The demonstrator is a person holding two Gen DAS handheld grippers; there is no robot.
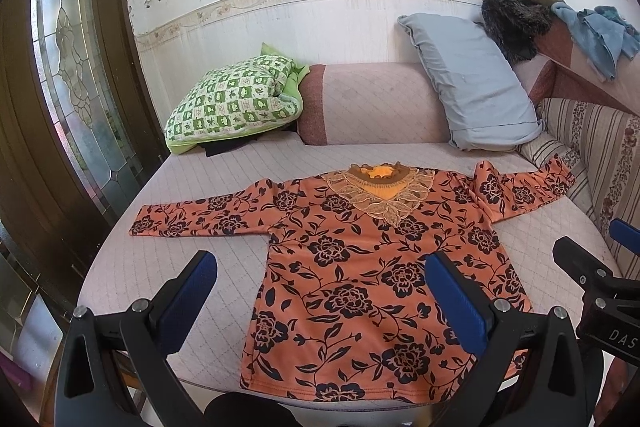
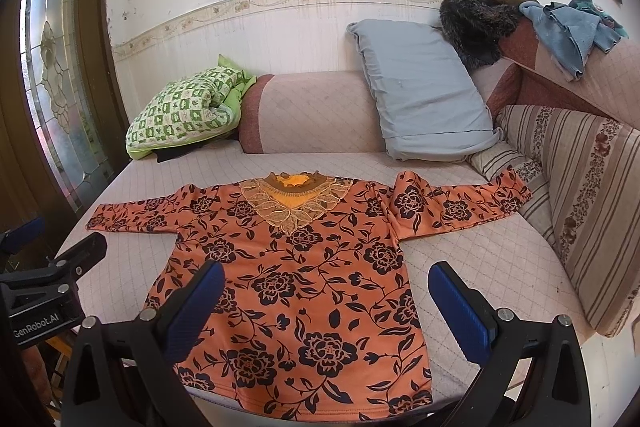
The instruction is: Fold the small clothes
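An orange long-sleeved shirt [image 1: 360, 267] with black flowers and a lace collar lies flat, face up, on the quilted sofa seat [image 1: 168, 187], sleeves spread to both sides. It also shows in the right wrist view [image 2: 304, 275]. My left gripper [image 1: 320, 299] is open and empty, held above the shirt's lower left part. My right gripper [image 2: 326, 307] is open and empty, above the shirt's lower right part. The right gripper also shows at the right edge of the left wrist view [image 1: 600, 259]. The left gripper shows at the left edge of the right wrist view [image 2: 48, 263].
A green checked quilt [image 1: 236, 99], a pink bolster [image 1: 372, 103] and a grey-blue pillow [image 1: 468, 83] stand at the back. A striped cushion [image 2: 572, 195] and the sofa arm with blue clothes [image 2: 568, 31] are right. A glass door [image 1: 72, 67] is left.
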